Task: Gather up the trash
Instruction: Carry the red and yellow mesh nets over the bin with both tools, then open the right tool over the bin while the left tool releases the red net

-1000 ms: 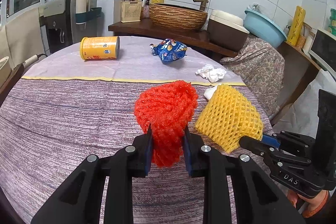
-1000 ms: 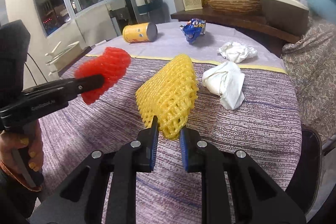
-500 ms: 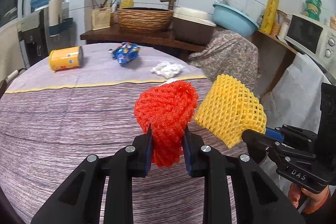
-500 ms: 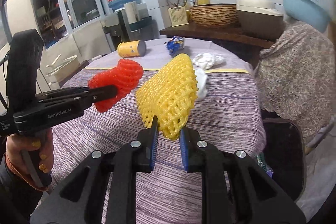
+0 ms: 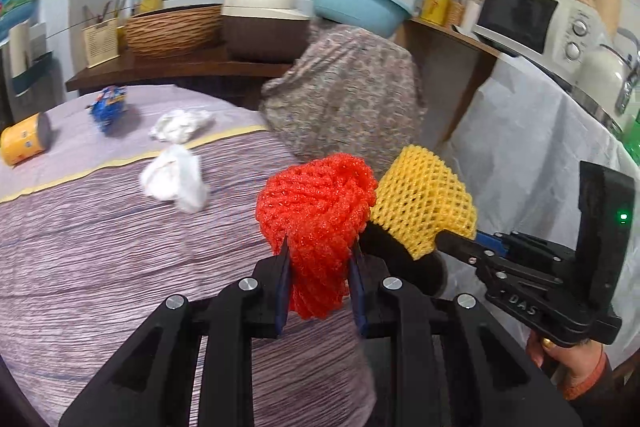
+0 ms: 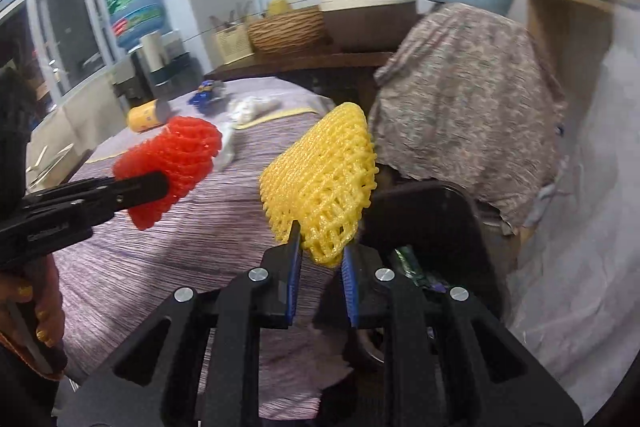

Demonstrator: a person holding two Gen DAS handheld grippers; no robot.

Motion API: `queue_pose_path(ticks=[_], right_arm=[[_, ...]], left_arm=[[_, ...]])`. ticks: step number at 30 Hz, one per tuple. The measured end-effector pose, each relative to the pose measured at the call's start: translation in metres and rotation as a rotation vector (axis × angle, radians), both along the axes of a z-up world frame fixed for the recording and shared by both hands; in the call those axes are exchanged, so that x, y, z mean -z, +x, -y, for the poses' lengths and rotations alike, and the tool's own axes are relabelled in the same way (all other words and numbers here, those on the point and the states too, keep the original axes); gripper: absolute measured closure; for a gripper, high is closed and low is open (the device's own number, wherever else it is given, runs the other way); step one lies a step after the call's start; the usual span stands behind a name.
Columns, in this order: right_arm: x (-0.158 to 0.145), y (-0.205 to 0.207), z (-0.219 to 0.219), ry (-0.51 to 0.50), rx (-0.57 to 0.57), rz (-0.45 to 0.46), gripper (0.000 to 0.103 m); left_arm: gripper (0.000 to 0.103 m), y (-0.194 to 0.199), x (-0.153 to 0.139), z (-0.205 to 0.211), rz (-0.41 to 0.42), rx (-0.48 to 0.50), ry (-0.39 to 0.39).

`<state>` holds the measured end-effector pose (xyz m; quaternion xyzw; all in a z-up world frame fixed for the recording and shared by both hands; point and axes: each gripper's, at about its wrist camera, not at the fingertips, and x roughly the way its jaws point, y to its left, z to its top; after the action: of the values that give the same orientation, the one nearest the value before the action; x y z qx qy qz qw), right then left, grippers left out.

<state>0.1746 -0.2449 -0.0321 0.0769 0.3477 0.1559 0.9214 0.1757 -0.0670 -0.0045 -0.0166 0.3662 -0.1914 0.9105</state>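
- Both grippers had swung off the table toward its right edge since the earlier frames; the can, snack bag and tissues, central a second before, had slid to the far left of the left wrist view, and a black bin (image 6: pixel 460 227) had come into sight at lower right of the right wrist view.
- The left gripper (image 5: pixel 320 267) was closed on the red foam net (image 5: pixel 316 223), pinching its lower part, with the bulk of the net standing up above the fingertips at frame centre.
- The right gripper (image 6: pixel 320 263) was likewise clamped on the yellow foam net (image 6: pixel 320 179), gripping its narrow bottom end; the net's long axis ran up and slightly right from the jaws.
- The relation that mattered was net to bin: in the right wrist view the bin's opening lay just right of and below the yellow net, with some wrapper-like trash already inside, so the right hand appeared the nearer of the two and likely to drop first.
- The red net sat left of the yellow one, above the table's edge, and seemed to need more travel rightward before release.
- Left on the purple tablecloth (image 5: pixel 100 247) were a white tissue (image 5: pixel 174 179), a second crumpled tissue (image 5: pixel 180 123), a blue snack bag (image 5: pixel 109 105) and a yellow can (image 5: pixel 25 143) lying on its side at the left edge.
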Motion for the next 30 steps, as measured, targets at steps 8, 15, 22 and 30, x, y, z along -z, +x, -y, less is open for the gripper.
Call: queue_pose_path(ticks=[8, 15, 22, 30], right_arm=[[0.04, 0.011, 0.05, 0.012, 0.114, -0.085, 0.084], [0.089, 0.028, 0.074, 0.015, 0.171, -0.182, 0.07], [0.135, 0.031, 0.086, 0.013, 0.241, -0.252, 0.042], [0.132, 0.015, 0.114, 0.024, 0.307, -0.232, 0.038]], left_arm=[[0.078, 0.011, 0.012, 0.056, -0.028, 0.095, 0.015], [0.078, 0.023, 0.037, 0.092, -0.094, 0.131, 0.041], [0.078, 0.032, 0.061, 0.113, -0.147, 0.146, 0.083], [0.078, 0.042, 0.085, 0.136, -0.198, 0.163, 0.112]])
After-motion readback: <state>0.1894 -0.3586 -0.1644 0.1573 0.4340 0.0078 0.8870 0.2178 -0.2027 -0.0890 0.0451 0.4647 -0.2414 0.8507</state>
